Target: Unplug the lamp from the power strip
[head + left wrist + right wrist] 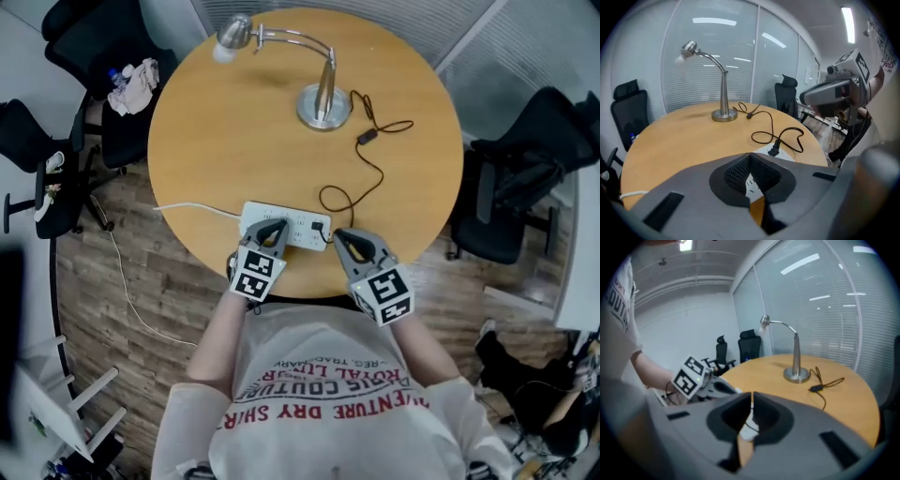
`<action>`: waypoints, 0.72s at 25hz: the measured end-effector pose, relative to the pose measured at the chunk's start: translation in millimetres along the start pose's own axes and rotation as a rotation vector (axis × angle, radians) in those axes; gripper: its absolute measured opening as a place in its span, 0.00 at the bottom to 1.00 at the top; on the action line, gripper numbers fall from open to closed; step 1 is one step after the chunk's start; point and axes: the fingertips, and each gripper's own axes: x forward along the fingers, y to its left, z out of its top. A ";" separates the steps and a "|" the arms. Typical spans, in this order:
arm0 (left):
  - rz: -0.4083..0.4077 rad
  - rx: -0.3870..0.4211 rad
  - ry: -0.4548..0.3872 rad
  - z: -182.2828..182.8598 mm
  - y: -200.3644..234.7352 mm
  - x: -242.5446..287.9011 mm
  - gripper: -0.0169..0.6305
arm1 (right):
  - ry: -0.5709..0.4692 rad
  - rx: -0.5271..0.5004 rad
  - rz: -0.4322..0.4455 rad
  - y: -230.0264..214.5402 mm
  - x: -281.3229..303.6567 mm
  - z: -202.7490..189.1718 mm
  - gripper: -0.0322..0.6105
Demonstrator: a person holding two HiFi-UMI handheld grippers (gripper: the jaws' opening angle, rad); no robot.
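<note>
Jaws together on left hand-held gripper [275,226] and right hand-held gripper [339,234], both at the power strip [302,223]
Plug [322,227] seated in it, just ahead of the right tips; lamp [321,97] far ahead

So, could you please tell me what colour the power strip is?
The power strip is white; the head view shows it best.

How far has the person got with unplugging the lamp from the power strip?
Done: nothing; the black plug sits in the power strip. In hand: the left gripper and right gripper, both shut and empty, are at the strip. Left: grip the plug and pull it out.
</note>
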 end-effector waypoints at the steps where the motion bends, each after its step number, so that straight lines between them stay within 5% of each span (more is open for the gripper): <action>1: -0.042 0.016 0.047 -7.9 -3.2 9.0 0.07 | 0.011 0.011 0.006 1.6 2.8 -1.3 0.10; 6: -0.176 0.131 0.164 -22.8 -17.2 36.0 0.07 | 0.111 0.006 0.038 14.9 22.9 -11.9 0.10; 8: -0.199 0.139 0.169 -23.3 -18.1 38.3 0.07 | 0.171 -0.034 0.049 20.2 31.9 -17.2 0.26; 18: -0.279 0.160 0.187 -23.4 -22.7 40.4 0.07 | 0.665 -0.402 0.057 5.5 71.0 -79.8 0.31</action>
